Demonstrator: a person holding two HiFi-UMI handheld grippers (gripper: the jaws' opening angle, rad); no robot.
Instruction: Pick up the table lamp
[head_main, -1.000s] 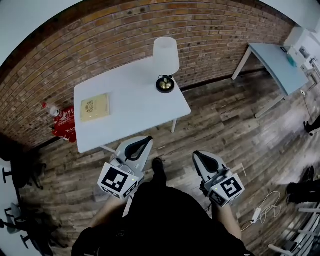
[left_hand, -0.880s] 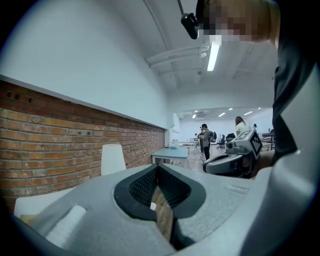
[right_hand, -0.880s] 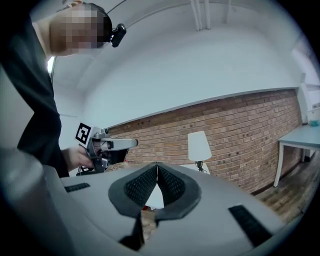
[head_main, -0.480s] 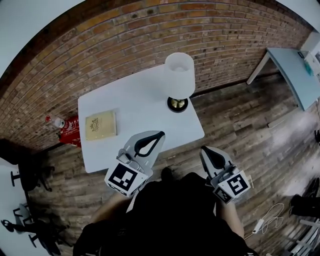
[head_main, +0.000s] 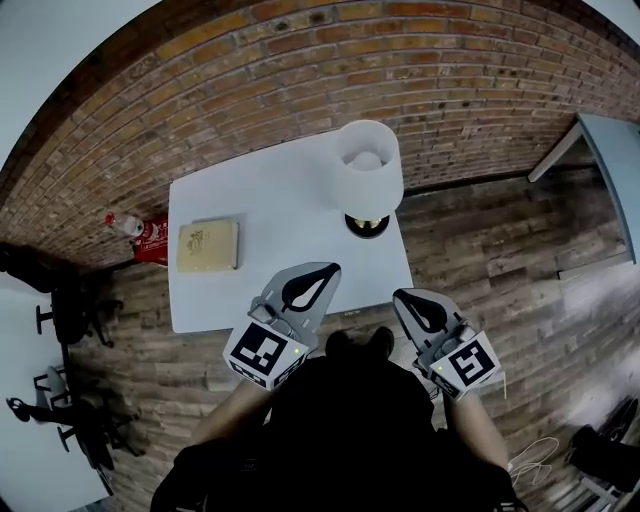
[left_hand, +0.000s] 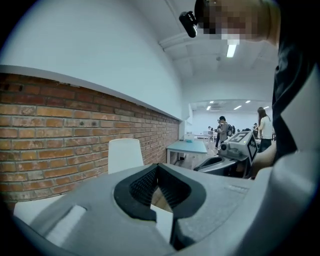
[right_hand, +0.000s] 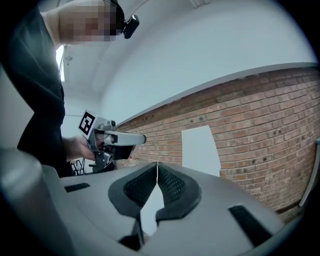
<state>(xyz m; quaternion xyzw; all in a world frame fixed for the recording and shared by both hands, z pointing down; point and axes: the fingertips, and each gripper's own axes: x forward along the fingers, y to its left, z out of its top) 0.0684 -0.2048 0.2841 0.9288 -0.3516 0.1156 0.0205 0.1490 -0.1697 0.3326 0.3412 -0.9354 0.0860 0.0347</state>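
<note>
The table lamp (head_main: 370, 165) has a white shade and a dark, brass-topped base (head_main: 367, 226). It stands upright near the right edge of a white table (head_main: 280, 200). My left gripper (head_main: 322, 270) is over the table's near edge, left of the lamp and apart from it, shut and empty. My right gripper (head_main: 405, 296) hovers just off the table's near right corner, below the lamp, also shut and empty. In the left gripper view the shade (left_hand: 125, 155) shows beyond the closed left gripper (left_hand: 158, 166). In the right gripper view the shade (right_hand: 200, 150) stands right of the right gripper (right_hand: 157, 165).
A tan book (head_main: 207, 246) lies on the table's left half. A red bag (head_main: 152, 232) and a bottle sit on the wood floor by the brick wall (head_main: 300, 70). Black chairs (head_main: 60, 310) stand far left. A second table (head_main: 612, 160) is at the far right.
The person has stepped up to the table, so the lamp and table now sit closer in the head view. Both grippers moved forward with the body and stayed shut.
</note>
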